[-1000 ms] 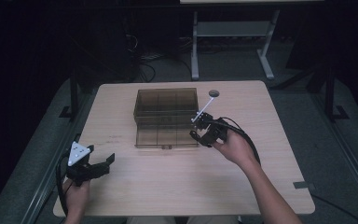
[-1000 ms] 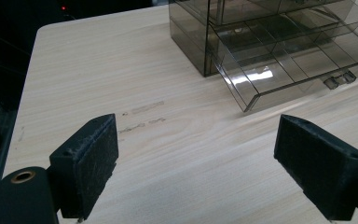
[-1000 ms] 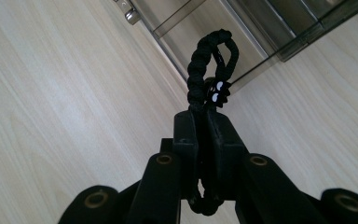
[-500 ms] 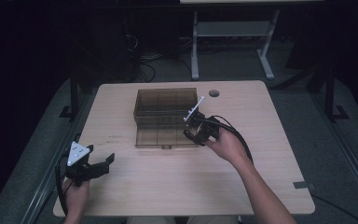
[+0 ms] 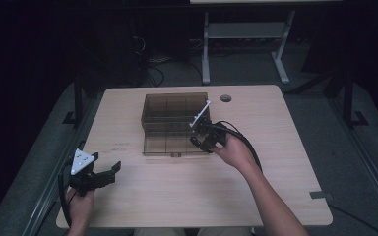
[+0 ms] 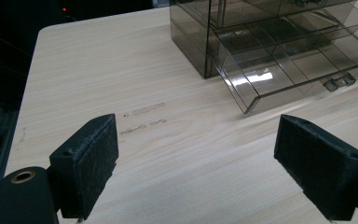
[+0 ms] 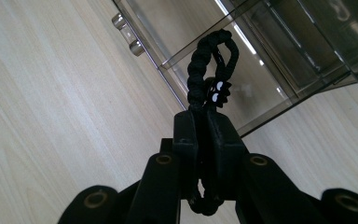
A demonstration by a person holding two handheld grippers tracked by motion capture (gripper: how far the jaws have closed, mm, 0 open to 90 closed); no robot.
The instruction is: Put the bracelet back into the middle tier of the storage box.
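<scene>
A pale wooden table [image 5: 285, 162] carries a smoky clear plastic drawer cabinet [image 5: 174, 108] at its middle, with the lowest drawer [image 5: 170, 143] pulled out toward the person. That drawer is split into compartments, and those I can see into look empty (the glare hides some).

The right gripper [image 5: 201, 136] hangs at the drawer's right front corner, its jaws pressed tight on a black braided cord loop [image 7: 209, 65] that carries a small black charm with two white dots. In the right gripper view the loop hangs over the drawer's corner compartment — above it, not yet inside.

The left gripper [image 5: 109, 173] rests low near the table's left front edge, jaws wide apart and holding nothing.

My guess — the loop is picked up and carried across; lowering it in, letting go and perhaps shutting the drawer are left.
</scene>
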